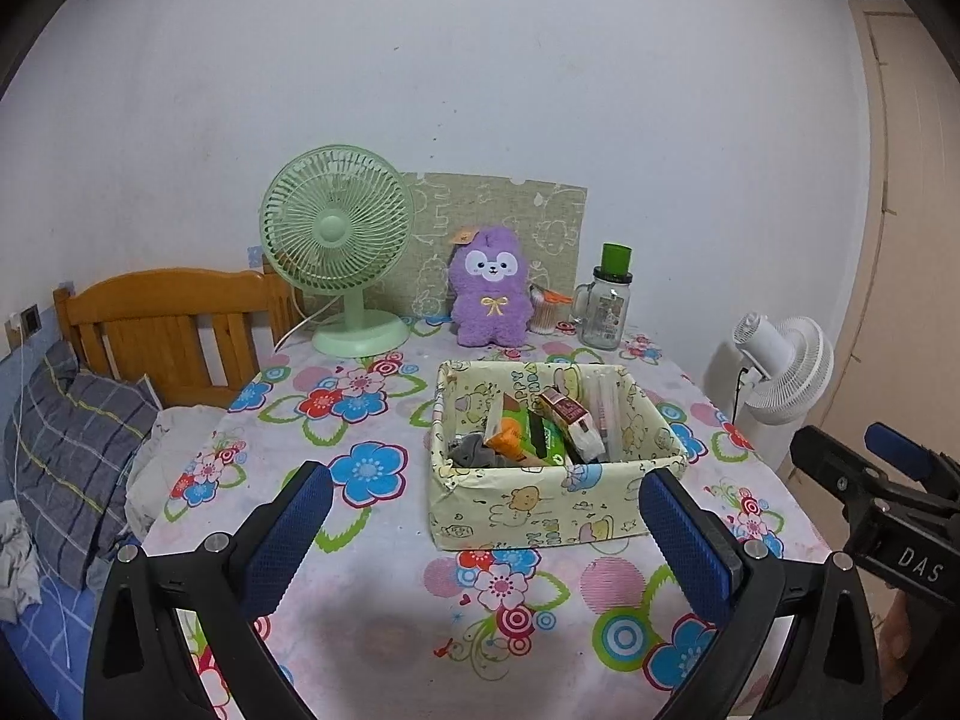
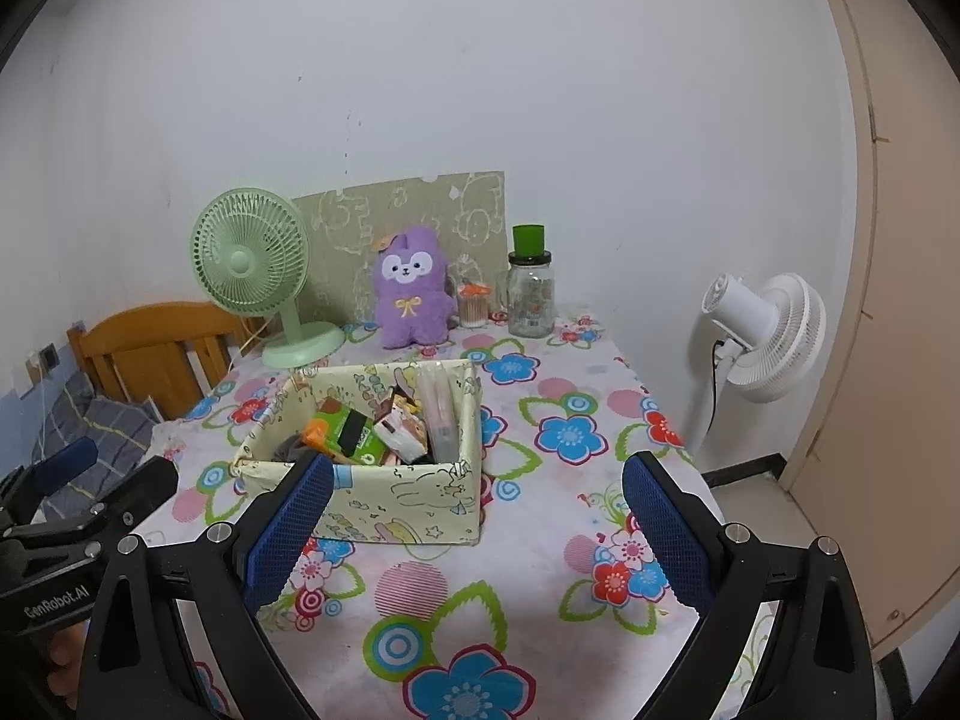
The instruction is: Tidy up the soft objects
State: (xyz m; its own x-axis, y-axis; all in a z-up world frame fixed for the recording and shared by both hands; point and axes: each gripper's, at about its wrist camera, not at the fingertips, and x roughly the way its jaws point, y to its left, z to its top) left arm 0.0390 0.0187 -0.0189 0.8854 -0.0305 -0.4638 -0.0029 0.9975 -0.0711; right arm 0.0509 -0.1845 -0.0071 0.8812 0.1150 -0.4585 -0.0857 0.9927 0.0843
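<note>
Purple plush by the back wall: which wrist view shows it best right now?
The left wrist view: the purple plush sits near the centre, larger, fully visible behind the box. The right wrist view shows it whole too, but smaller and further left.

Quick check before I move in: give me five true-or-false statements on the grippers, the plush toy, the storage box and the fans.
1. Both grippers, left gripper and right gripper, are open and hold nothing. True.
2. The purple plush toy lies inside the storage box. False: it stands upright at the back of the table, beyond the box.
3. The green desk fan stands left of the plush toy. True.
4. The storage box is empty. False: packets and a grey cloth item fill it.
5. The white fan sits on the table. False: it stands off the table's right side.
</note>
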